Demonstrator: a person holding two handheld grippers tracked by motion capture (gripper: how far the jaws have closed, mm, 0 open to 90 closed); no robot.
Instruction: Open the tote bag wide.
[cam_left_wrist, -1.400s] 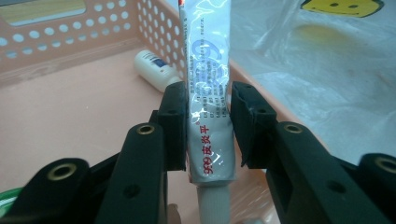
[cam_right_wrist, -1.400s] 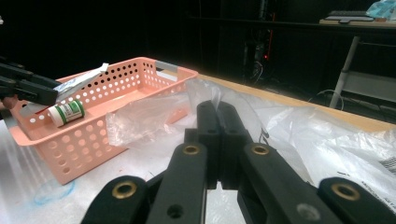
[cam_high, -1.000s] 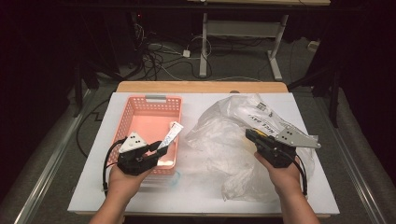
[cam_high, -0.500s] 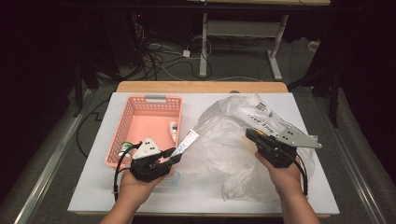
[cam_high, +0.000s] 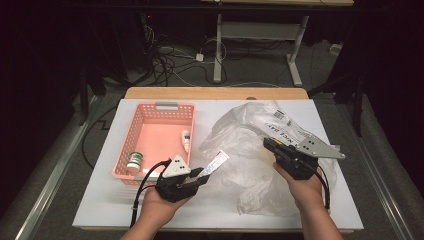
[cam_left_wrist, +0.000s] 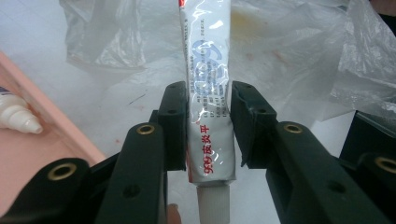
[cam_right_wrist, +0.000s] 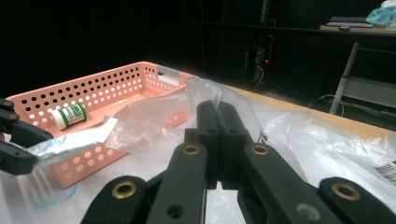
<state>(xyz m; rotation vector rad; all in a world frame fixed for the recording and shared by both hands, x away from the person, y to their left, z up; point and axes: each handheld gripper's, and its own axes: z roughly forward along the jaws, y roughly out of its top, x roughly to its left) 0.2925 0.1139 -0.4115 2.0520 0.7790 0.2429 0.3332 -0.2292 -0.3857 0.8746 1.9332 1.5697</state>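
We have the white squeeze tube with red lettering (cam_left_wrist: 208, 93) clamped in the left gripper (cam_high: 200, 176), lower centre of the high view, nearing the crumpled clear plastic bag (cam_high: 250, 150). The right gripper (cam_high: 272, 146), jaws shut, pinches the bag film. A green-labelled bottle (cam_high: 133, 161) and small white dropper bottle (cam_high: 185, 140) remain in the pink perforated basket (cam_high: 150, 107).

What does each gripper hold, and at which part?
The left gripper clamps a white tube near its capped end. The right gripper is shut on a fold of the clear plastic bag.
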